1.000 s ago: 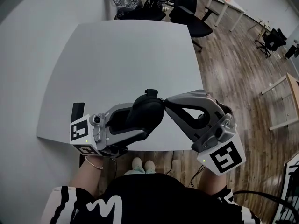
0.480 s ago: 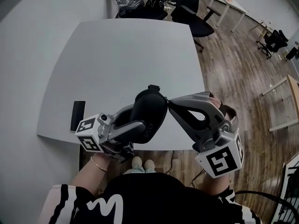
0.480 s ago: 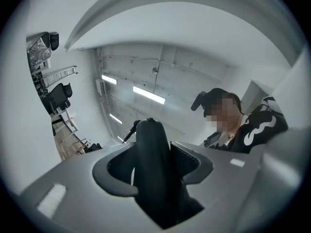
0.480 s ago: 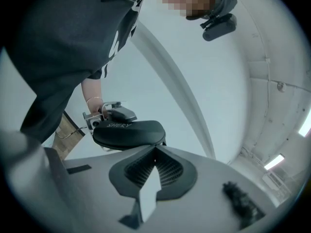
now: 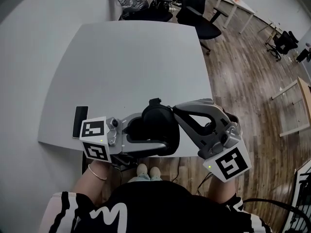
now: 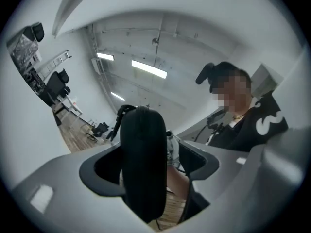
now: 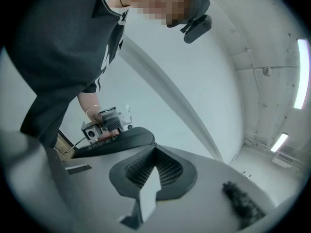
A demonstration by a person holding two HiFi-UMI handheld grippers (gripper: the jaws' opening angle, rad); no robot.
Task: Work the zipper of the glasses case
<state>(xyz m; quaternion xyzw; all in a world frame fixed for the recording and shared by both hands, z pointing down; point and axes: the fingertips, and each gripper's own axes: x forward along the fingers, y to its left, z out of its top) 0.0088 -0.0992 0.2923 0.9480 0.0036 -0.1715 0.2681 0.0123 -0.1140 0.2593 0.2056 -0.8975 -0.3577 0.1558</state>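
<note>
Fingers of the left gripper (image 6: 148, 171), opening around the black oval glasses case (image 5: 159, 121), should reclamp firmly before the right gripper (image 7: 155, 149), fingers clenched beside it, tugs.

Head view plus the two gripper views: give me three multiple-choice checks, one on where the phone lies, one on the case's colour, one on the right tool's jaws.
1. Where does the phone lie?
A on a chair
B on the table, near its left front corner
C on the floor

2. What colour is the glasses case?
A white
B red
C black

3. How do the jaws of the right tool stand?
A together
B wide apart
C round the phone

Answers:
1 B: the head view shows it flat at that table edge.
2 C: its shell is black in every view.
3 A: the right gripper view shows the pads meeting.
</note>
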